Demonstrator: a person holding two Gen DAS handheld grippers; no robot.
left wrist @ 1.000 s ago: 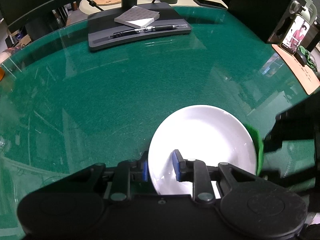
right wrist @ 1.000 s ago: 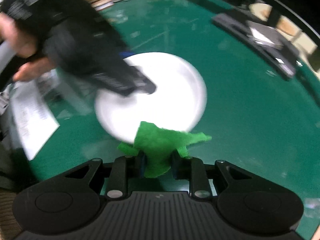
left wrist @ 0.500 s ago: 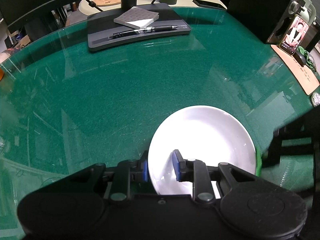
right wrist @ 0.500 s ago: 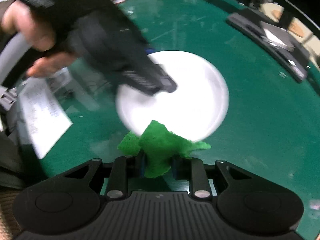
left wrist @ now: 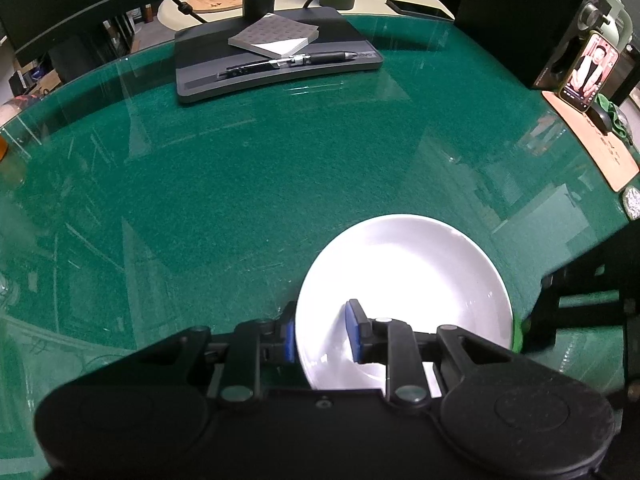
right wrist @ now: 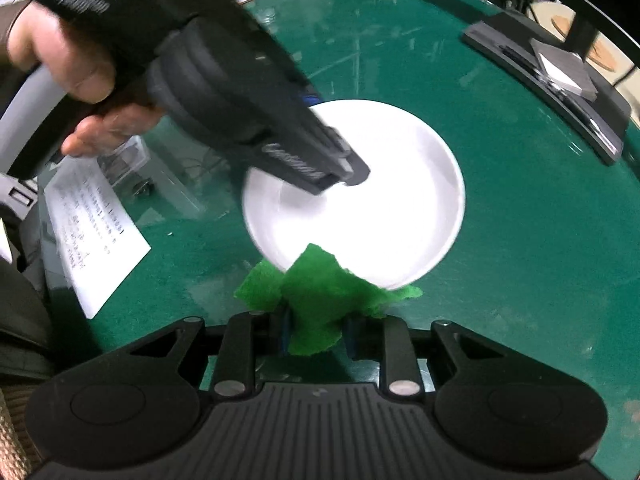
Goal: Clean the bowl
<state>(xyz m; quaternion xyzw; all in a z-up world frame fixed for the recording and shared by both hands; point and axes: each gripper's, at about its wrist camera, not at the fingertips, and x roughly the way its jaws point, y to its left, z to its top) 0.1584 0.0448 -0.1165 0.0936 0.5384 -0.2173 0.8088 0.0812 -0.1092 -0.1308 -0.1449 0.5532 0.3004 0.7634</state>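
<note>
Blue pads of the left gripper [left wrist: 321, 330] straddled the bowl [left wrist: 404, 280] rim at its 8 o'clock edge, one pad outside and one inside, clenched on it. The right gripper [right wrist: 316, 334] was clamped on a green cloth [right wrist: 320, 292] that lay over the bowl's 6 o'clock rim in its own view. The bowl sat on the green mat [left wrist: 240, 184], the tray [left wrist: 276, 60] with its pen well off at 12 o'clock. A hard wipe might have dragged the bowl out of that thin rim grip, or tipped it. The loosely bunched cloth might also have slipped free mid-stroke.
</note>
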